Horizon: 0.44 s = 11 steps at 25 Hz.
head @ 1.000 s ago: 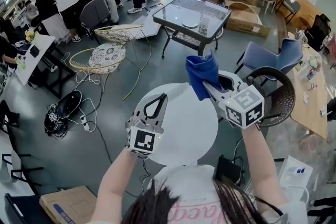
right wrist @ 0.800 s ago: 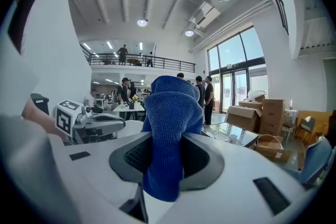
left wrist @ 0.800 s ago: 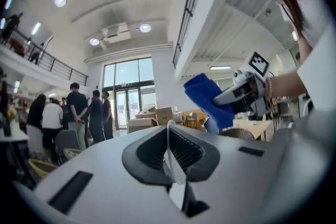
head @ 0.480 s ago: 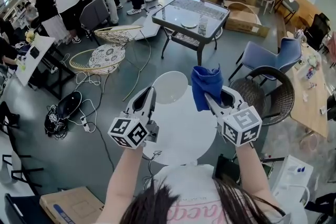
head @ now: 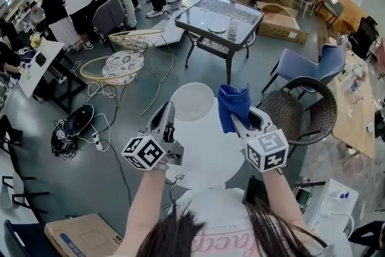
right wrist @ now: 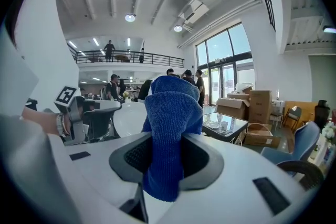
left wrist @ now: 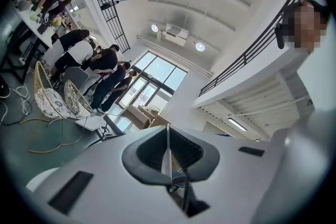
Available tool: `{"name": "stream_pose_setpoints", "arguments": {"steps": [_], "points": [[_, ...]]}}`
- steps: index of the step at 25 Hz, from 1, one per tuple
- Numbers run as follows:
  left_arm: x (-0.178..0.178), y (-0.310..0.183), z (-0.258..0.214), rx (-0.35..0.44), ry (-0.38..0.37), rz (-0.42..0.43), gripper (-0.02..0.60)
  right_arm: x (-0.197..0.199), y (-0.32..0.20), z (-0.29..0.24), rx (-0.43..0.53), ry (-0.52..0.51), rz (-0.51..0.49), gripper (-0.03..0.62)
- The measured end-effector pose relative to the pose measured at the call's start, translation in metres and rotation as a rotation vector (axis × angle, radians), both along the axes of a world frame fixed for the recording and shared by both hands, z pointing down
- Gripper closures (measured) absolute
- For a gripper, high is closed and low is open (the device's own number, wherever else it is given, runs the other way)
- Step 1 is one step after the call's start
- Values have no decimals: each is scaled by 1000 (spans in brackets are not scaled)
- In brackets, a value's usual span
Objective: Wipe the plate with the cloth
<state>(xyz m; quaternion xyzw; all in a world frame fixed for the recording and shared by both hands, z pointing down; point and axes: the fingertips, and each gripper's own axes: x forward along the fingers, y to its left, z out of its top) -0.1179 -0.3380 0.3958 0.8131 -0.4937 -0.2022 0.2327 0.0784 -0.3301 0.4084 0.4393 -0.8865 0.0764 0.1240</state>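
The left gripper [head: 166,119] clamps the white plate [head: 194,99], a mere edge-on sliver in its own view; the right gripper [head: 236,123] pinches the blue cloth [head: 234,104], which covers its jaw tips.

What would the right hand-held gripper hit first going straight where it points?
Likely the plate, brushed at its edge by the blue cloth it holds. The plate sits slightly left of that line, so it might miss.
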Motion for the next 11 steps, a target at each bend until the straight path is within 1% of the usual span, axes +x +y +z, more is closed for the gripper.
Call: {"name": "stream_pose_setpoints", "arguments": {"steps": [5, 11], "points": [[-4, 5, 2, -9, 65, -2, 562, -4, 0, 1, 2, -2, 0, 462], [-4, 6, 1, -7, 87, -2, 561, -6, -1, 2, -3, -11, 8, 462]]}}
